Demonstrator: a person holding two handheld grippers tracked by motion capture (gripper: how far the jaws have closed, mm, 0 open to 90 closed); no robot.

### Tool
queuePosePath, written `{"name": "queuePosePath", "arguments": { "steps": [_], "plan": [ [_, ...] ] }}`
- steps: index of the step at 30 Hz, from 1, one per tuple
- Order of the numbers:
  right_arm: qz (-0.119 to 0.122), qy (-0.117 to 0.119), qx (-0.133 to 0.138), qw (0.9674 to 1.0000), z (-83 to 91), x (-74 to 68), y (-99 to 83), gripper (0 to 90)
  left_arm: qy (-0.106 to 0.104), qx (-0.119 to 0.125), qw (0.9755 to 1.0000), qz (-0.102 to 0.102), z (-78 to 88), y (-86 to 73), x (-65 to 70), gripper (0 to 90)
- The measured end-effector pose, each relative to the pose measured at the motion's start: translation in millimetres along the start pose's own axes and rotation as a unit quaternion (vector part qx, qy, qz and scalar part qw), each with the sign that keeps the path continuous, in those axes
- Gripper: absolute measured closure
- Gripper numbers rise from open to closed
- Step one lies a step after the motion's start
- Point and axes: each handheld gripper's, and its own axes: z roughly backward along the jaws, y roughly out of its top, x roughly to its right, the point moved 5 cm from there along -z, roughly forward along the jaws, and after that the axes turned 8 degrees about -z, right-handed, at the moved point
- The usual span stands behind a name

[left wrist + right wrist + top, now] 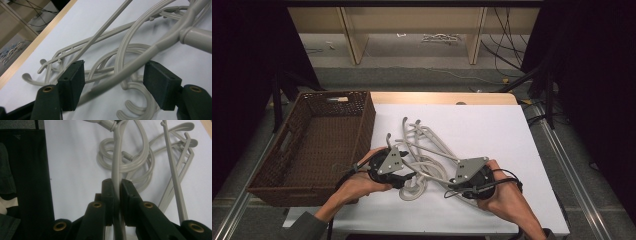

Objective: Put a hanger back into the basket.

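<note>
A tangle of pale grey plastic hangers (428, 145) lies on the white table top (492, 130). My left gripper (406, 178) is at the pile's left side. In the left gripper view its jaws (115, 83) stand apart around a curved hanger arm (130, 71), and the pads (72, 83) do not press on it. My right gripper (454, 186) is at the pile's near right side. In the right gripper view it (116, 188) is shut on a thin hanger arm (116, 165) that runs up between the pads.
A dark brown wicker basket (362, 122) with nothing in it stands at the table's left edge, close to my left hand. A wooden strip (442, 98) runs along the table's far edge. Cables and shelf legs are on the floor beyond.
</note>
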Motion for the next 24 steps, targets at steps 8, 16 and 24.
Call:
{"name": "queuePosePath", "arguments": {
  "steps": [8, 16, 24],
  "plan": [
    [0.015, 0.017, 0.002, 0.9997, -0.1, -3.6, 1.4, 82.1, -0.047, -0.006, 0.9985, -0.028, -4.3, 3.2, 8.8, 47.0],
    [0.029, 0.03, 0.013, 0.999, 2.6, -1.6, 0.2, 81.9, -0.086, -0.012, 0.9955, -0.037, -0.8, 5.9, 14.3, 62.1],
    [0.047, 0.03, 0.036, 0.9978, 11.9, 6.6, -2.6, 80.2, -0.114, -0.001, 0.9923, -0.049, 6.1, 17.0, 16.3, 69.5]
  ]
}}
